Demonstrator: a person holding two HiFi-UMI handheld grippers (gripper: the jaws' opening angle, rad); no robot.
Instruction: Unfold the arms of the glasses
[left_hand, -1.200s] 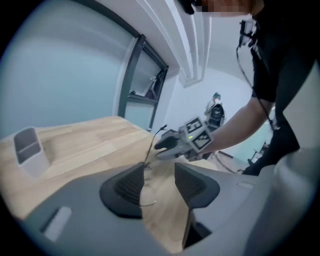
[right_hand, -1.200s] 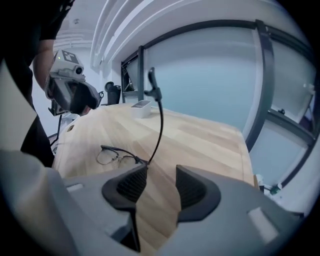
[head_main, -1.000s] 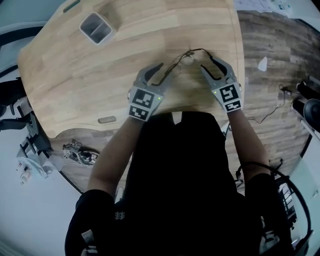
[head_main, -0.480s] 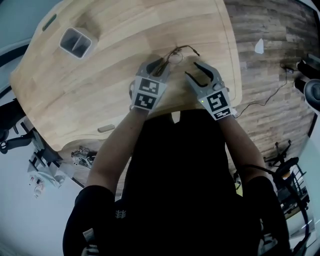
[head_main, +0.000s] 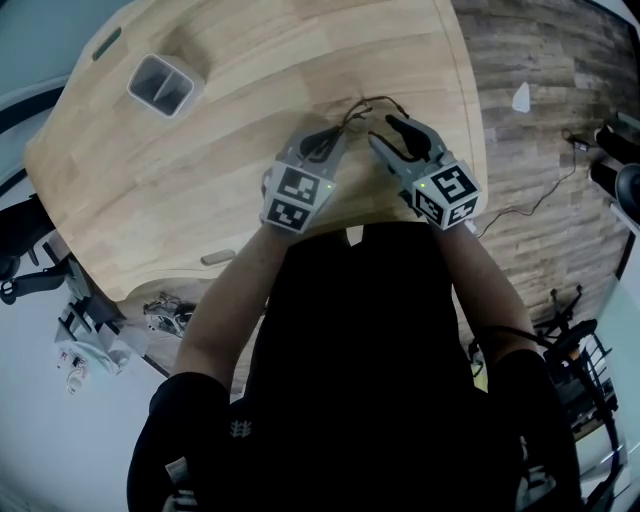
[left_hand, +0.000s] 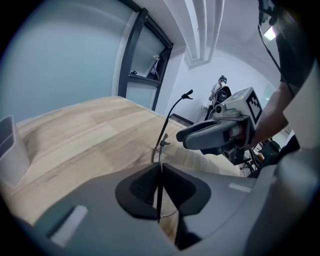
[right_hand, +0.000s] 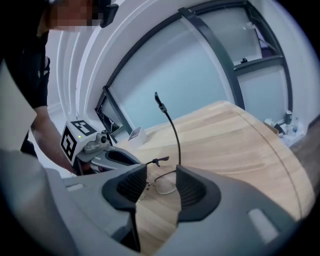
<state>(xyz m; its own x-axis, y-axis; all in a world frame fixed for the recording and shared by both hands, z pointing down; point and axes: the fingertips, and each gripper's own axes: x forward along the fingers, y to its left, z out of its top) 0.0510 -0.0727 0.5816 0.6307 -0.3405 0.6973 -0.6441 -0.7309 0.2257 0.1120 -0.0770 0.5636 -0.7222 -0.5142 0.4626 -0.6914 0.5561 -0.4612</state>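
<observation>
**A:** Head view?
**B:** The glasses (head_main: 366, 108) are lying on the desk (head_main: 230, 170) right at the fingertips. The grey bin (head_main: 160, 83) is sitting well beyond them, and I cannot tell its contents.
**A:** Left gripper view?
**B:** The left gripper (left_hand: 160, 170) has just been closing, and its fingers are clamping the thin wire frame. It looks light, springy and easily bent.
**A:** Right gripper view?
**B:** The right gripper (right_hand: 161, 172) is hovering with its fingers apart. I'd be taking the arm near its hinge.

A pale wooden bench (head_main: 200, 180) carries a grey two-compartment tray (head_main: 160, 83) at its far left. To the right, a dark cable (head_main: 540, 197) and a white scrap (head_main: 519, 96) lie on the plank floor (head_main: 510, 150).
</observation>
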